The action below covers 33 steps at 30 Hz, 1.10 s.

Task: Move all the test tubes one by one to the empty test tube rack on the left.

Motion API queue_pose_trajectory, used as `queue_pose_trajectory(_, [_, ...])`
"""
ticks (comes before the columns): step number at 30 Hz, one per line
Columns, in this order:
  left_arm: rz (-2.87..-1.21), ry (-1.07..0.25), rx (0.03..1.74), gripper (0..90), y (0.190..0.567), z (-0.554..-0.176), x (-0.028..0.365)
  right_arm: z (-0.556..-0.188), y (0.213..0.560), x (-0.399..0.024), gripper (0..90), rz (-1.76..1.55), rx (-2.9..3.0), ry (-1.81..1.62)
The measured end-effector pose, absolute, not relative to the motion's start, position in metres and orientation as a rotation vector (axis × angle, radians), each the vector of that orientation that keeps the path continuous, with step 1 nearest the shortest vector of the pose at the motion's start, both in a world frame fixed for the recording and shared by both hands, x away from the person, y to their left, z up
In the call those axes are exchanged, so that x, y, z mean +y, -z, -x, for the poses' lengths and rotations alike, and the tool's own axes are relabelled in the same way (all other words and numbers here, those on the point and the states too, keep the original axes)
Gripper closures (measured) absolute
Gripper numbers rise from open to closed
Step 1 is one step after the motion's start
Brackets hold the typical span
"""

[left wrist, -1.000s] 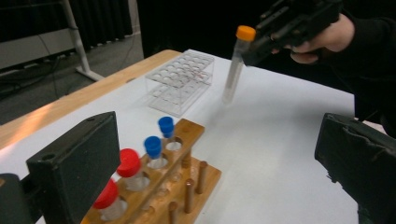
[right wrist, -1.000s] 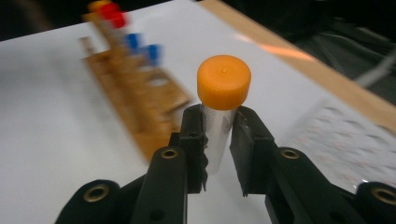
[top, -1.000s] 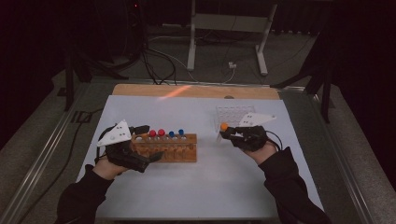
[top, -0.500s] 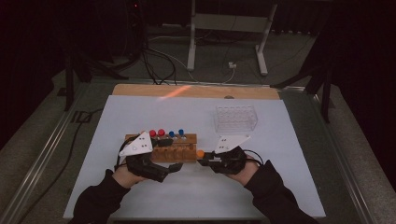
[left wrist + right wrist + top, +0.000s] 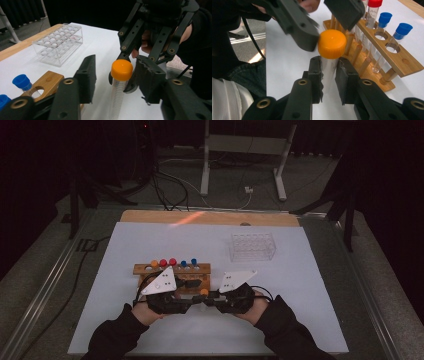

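Dark curtains and stand legs ring the white table [image 5: 150, 245], where both grippers meet in front of the wooden rack [image 5: 145, 269]. Clamped between the right gripper [image 5: 329, 75]'s jaws just under its cap is the orange-capped tube [image 5: 331, 45]; the pads hide part of its clear body. Around that cap, the left gripper [image 5: 115, 77]'s jaws have just been closing, one pad beside it and the other not yet touching. Blue-capped tubes [image 5: 403, 28] and a red-capped tube [image 5: 374, 3], cut off by the frame edge, stand in the rack beyond the right jaws. Farther off sits a clear plastic rack [image 5: 58, 43].
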<state>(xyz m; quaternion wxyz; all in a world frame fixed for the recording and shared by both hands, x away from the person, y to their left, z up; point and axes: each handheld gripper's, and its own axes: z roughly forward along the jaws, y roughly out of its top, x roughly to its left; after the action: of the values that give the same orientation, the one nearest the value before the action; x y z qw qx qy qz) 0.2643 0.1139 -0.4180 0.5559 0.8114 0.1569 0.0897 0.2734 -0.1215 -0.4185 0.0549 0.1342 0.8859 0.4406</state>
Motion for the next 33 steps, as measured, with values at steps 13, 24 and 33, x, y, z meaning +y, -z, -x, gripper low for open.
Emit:
queue_pose_trajectory(13, [-1.935, -0.204, 0.332, 71.1, 0.418, -0.264, 0.110, -0.273, 0.418, -0.119, 74.5, -0.416, 2.687, -1.340])
queue_pose_trajectory(24, [-1.894, -0.294, 0.389, 71.5, 0.395, -0.269, 0.136, -0.275, 0.409, -0.131, 40.5, -0.495, 2.563, -1.439])
queue_pose_trajectory(33, [-1.845, -0.444, 0.499, 71.4, 0.374, -0.276, 0.174, -0.280, 0.404, -0.139, 13.2, -0.581, 2.496, -1.505])
